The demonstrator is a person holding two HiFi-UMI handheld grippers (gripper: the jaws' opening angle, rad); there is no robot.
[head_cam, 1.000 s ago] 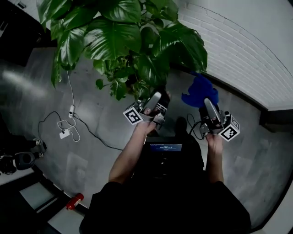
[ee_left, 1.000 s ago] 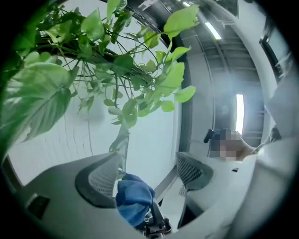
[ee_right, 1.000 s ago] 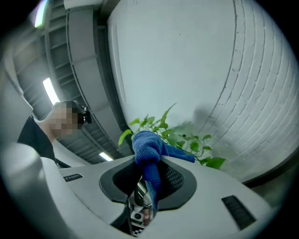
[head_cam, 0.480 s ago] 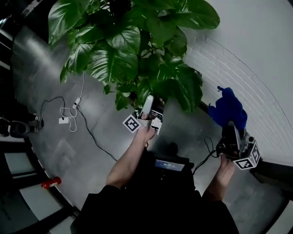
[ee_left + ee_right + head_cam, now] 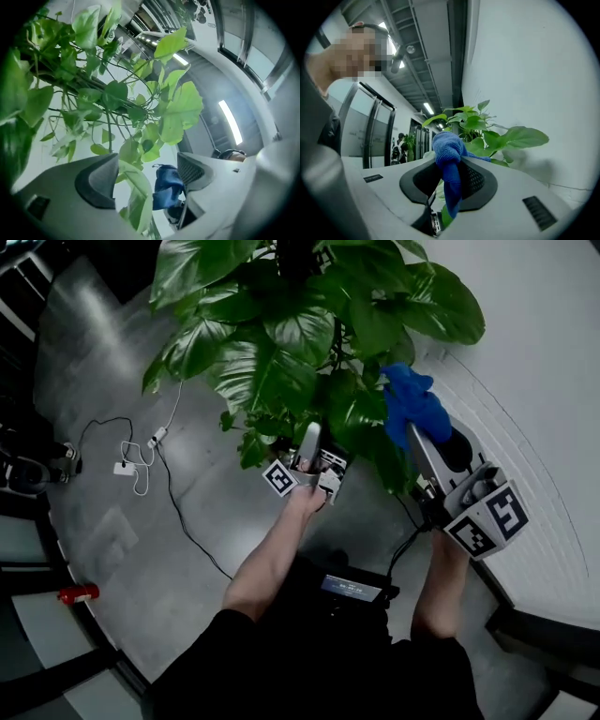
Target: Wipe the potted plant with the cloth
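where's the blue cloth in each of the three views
Head view: the blue microfibre cloth is right of centre in the upper half, at the tip of the right gripper, against the leaves.
Left gripper view: bottom centre, seen through the open left gripper.
Right gripper view: lower centre, pinched in the right gripper.
Shared landmark: the large-leaved green potted plant.

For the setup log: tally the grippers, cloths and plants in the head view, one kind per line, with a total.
Grippers: 2, the left gripper and the right gripper
blue cloth: 1
plant: 1
Total: 4
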